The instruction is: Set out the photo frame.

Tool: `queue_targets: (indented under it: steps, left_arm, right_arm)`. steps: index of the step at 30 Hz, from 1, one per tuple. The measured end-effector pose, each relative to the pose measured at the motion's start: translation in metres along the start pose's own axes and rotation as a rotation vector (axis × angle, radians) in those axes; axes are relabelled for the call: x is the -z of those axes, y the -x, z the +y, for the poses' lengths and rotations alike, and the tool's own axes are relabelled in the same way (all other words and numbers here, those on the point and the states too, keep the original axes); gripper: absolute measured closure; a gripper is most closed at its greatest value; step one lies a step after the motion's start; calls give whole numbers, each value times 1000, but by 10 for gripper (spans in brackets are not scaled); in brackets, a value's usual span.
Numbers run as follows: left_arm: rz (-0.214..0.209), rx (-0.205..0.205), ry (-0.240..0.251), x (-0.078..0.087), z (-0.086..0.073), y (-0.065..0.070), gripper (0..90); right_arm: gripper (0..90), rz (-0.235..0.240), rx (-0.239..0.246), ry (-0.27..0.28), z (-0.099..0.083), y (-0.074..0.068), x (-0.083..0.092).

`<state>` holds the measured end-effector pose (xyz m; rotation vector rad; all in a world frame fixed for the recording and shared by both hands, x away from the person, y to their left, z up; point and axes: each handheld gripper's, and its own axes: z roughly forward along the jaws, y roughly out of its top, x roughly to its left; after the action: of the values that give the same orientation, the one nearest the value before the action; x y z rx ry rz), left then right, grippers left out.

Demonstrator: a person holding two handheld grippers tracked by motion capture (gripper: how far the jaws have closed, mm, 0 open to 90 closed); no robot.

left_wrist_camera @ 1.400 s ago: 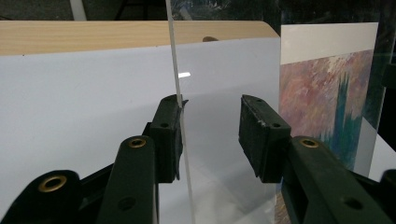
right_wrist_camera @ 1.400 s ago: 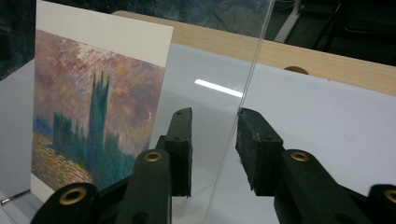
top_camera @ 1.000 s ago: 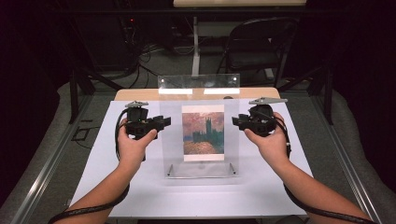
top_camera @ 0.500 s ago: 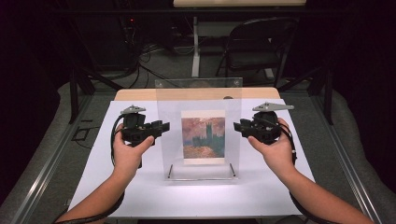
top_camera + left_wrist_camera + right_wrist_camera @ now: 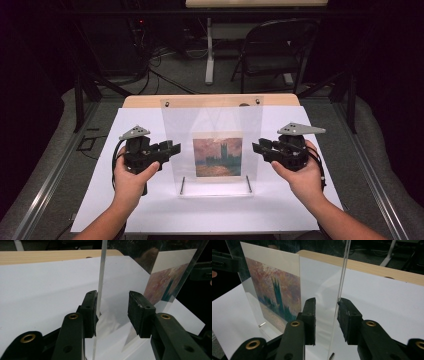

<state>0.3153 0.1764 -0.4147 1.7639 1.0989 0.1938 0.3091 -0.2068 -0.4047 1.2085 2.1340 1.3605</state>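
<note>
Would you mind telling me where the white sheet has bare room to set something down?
The white sheet is bare along its near edge, in front of the clear acrylic frame, and at both far corners beside the wooden tabletop strip. The middle is crowded: the left claw and right claw flank the frame's side edges.

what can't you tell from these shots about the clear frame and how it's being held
- High view: whether either gripper's pads press the acrylic frame; too small and clear to judge.
- Left gripper view: one pad meets the pane's edge, the other stands off; real pressure unclear.
- Right gripper view: the frame's base is cut off by the bottom edge.
</note>
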Motion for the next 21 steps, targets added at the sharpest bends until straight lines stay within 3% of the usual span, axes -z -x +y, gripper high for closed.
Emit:
queue_targets:
  steps: [10, 14, 21]
  left_arm:
    - [-35, -12, -20, 0, -20, 2, 547]
    - [-10, -24, -22, -1, -29, 0, 530]
    - [7, 11, -7, 2, -54, -12, 490]
  right_arm:
    - [650, 29, 11, 12, -16, -6, 3]
    - [621, 39, 12, -7, -26, -4, -2]
    - [549, 33, 3, 37, -50, 1, 2]
